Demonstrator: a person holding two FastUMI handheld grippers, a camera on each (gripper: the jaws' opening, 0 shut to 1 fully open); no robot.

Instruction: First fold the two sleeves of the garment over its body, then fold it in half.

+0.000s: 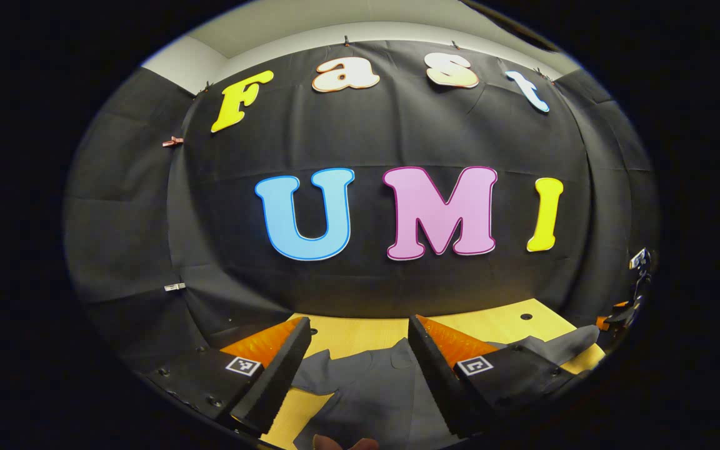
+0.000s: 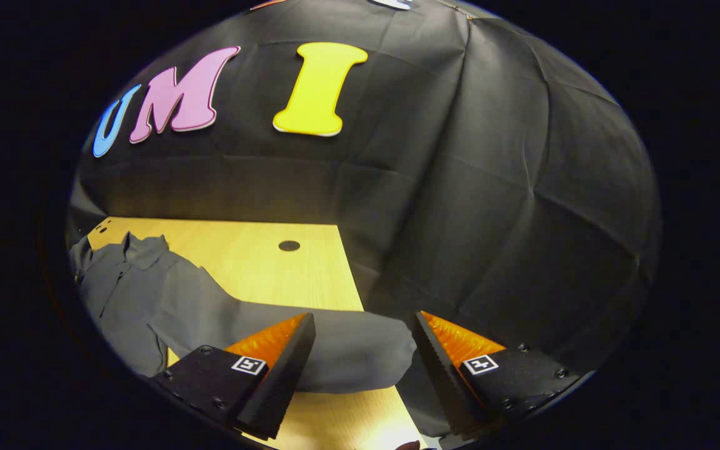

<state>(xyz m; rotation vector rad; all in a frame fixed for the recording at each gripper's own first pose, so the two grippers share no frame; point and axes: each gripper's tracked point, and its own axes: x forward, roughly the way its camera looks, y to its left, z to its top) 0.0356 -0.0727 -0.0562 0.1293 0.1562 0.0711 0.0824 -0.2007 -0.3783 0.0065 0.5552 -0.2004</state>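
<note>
Right gripper view: sleeve (image 2: pixel 341 350) lies between, seemingly below, open gripper (image 2: pixel 363 362).

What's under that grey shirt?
The shirt lies spread on a wooden table, one sleeve reaching its edge between the open right gripper. Anything beneath the cloth is covered.

The garment (image 2: pixel 147 300) is soft, matt grey cloth, lightly creased, lying on the desk (image 2: pixel 260 262), whose top is smooth pale wood with fine grain. Behind the desk, the booth's wall (image 2: pixel 491 187) is matt black cloth, wrinkled.
</note>
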